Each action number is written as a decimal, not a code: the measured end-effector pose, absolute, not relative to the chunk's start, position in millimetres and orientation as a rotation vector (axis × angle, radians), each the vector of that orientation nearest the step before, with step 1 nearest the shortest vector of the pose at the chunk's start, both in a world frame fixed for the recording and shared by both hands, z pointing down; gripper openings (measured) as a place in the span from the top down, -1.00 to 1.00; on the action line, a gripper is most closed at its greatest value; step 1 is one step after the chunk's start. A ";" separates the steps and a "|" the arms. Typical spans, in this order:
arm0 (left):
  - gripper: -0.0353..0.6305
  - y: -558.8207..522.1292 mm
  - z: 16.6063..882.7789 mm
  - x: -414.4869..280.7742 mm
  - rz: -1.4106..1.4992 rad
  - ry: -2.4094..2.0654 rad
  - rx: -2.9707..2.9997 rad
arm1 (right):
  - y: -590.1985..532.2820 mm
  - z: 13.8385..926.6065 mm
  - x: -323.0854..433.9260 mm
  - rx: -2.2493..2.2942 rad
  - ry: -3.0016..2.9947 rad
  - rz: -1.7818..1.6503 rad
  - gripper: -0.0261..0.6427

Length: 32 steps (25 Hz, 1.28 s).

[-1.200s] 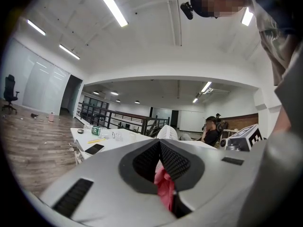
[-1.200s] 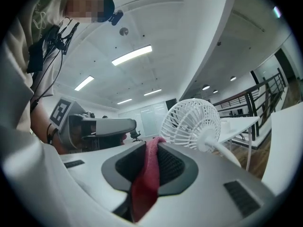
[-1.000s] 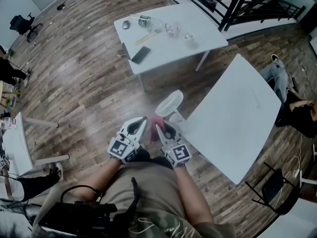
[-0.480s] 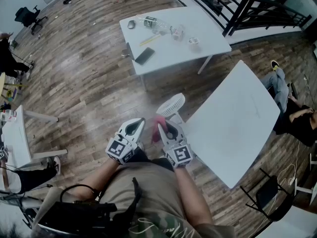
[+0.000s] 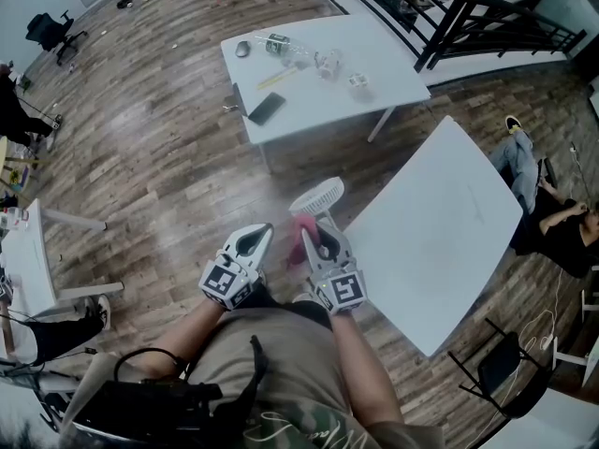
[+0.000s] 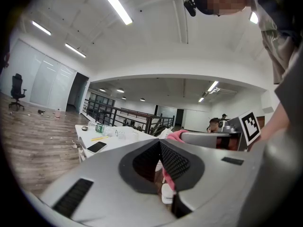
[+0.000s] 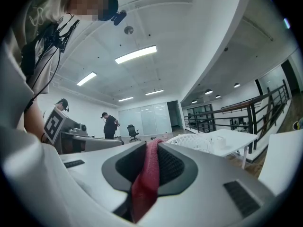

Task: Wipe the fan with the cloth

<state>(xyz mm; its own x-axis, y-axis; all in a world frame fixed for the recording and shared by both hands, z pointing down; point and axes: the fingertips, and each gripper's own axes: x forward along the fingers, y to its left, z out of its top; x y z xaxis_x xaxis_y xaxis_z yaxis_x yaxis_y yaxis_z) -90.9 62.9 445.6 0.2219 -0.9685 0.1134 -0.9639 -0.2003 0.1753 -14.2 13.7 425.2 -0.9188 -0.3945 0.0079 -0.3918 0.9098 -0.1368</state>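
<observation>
Legible text, numbers, brands: none.
- Left gripper (image 5: 264,232), marker cube (image 5: 225,282): black-and-white square code patterns, no letters or digits.
- Right gripper (image 5: 305,238), marker cube (image 5: 343,291): the same kind of patterns.
- Bottle (image 5: 274,42) on the far white table (image 5: 374,64): green label, perhaps a brand, print too small to read.
</observation>
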 end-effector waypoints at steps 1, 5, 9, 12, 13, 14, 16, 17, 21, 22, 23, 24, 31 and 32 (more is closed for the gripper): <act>0.83 62.3 445.1 -89.5 -0.031 -1.839 2.283 | 12.2 423.1 -13.0 -0.630 3.046 -0.214 0.73; 0.83 60.5 441.4 -83.6 -0.002 -1.826 2.299 | 6.4 416.9 -6.3 -0.642 3.025 -0.223 0.73; 0.83 61.5 443.4 -85.5 -0.018 -1.840 2.278 | 0.9 410.8 -0.3 -0.658 3.009 -0.208 0.73; 0.83 60.1 441.4 -85.7 -0.014 -1.839 2.273 | -8.2 402.3 6.6 -0.692 2.981 -0.190 0.73; 0.83 60.4 441.0 -85.1 -0.017 -1.838 2.272 | -11.9 399.5 9.9 -0.710 2.970 -0.183 0.73; 0.83 61.0 440.9 -84.2 -0.021 -1.837 2.270 | -15.8 397.3 13.4 -0.730 2.960 -0.177 0.74; 0.83 62.2 442.2 -82.8 -0.022 -1.838 2.276 | -23.9 395.4 20.2 -0.762 2.943 -0.175 0.74; 0.83 62.7 443.0 -82.8 -0.022 -1.842 2.281 | -27.3 394.7 22.9 -0.772 2.938 -0.176 0.74; 0.83 64.3 439.2 -86.2 -0.019 -1.853 2.286 | -24.1 381.5 25.5 -0.730 2.916 -0.162 0.74; 0.83 64.9 438.0 -87.9 -0.024 -1.858 2.281 | -18.1 377.8 23.6 -0.701 2.915 -0.153 0.74; 0.83 65.5 437.4 -90.0 -0.033 -1.868 2.275 | -11.0 375.4 20.7 -0.669 2.917 -0.144 0.74; 0.83 65.7 437.0 -91.9 -0.043 -1.877 2.269 | -3.2 374.8 16.8 -0.639 2.923 -0.136 0.74; 0.83 72.2 439.9 -94.6 -0.089 -1.882 2.271 | 66.9 419.2 -30.0 -0.370 3.110 -0.177 0.74; 0.83 73.6 440.4 -95.2 -0.086 -1.879 2.277 | 73.4 424.9 -35.9 -0.340 3.122 -0.189 0.74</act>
<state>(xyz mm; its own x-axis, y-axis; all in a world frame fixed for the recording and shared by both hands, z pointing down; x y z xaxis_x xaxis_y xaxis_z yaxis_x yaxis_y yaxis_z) -95.2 73.6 440.4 0.1957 -0.9778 0.0746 -0.9670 -0.1798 0.1806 -35.9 73.4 424.9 -0.9766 -0.2144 0.0175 -0.2150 0.9693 -0.1189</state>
